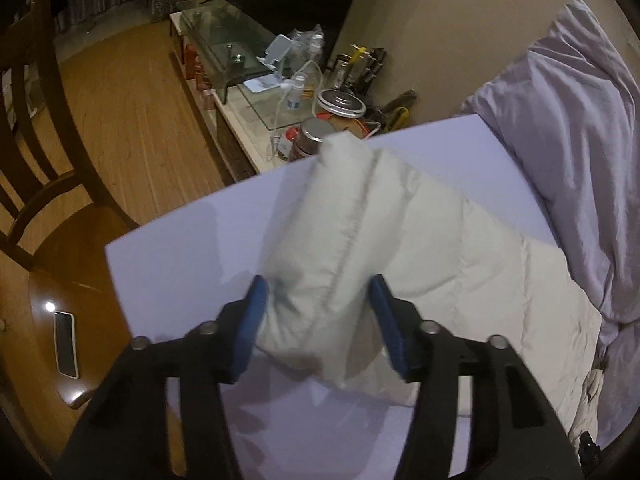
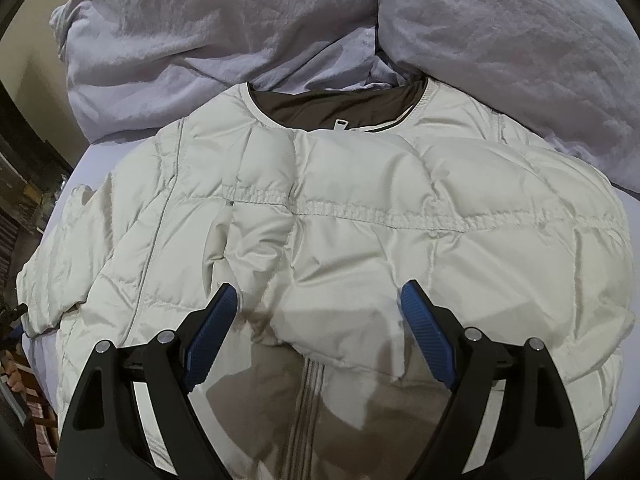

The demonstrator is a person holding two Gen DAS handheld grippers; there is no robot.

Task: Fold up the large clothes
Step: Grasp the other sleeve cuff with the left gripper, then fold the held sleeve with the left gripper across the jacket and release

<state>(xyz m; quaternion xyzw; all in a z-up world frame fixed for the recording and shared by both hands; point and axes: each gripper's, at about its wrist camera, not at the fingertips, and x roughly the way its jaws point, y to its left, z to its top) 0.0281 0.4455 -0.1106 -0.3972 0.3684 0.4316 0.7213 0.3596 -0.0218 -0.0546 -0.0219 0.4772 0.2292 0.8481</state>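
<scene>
White puffer jacket [image 2: 360, 208] lay flat on the bed [image 1: 180, 260], collar away. Left gripper [image 1: 316, 312] straddled the sleeve [image 1: 332, 232] — pads at its sides, grip uncertain; sleeve ran straight ahead. Right gripper [image 2: 320, 320] gaped empty over the chest.

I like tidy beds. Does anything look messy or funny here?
The jacket lies fairly flat, zipped, but its sleeve sticks out sideways toward the bed edge, between the left gripper's jaws. The duvet is bunched in a heap behind the collar.
</scene>
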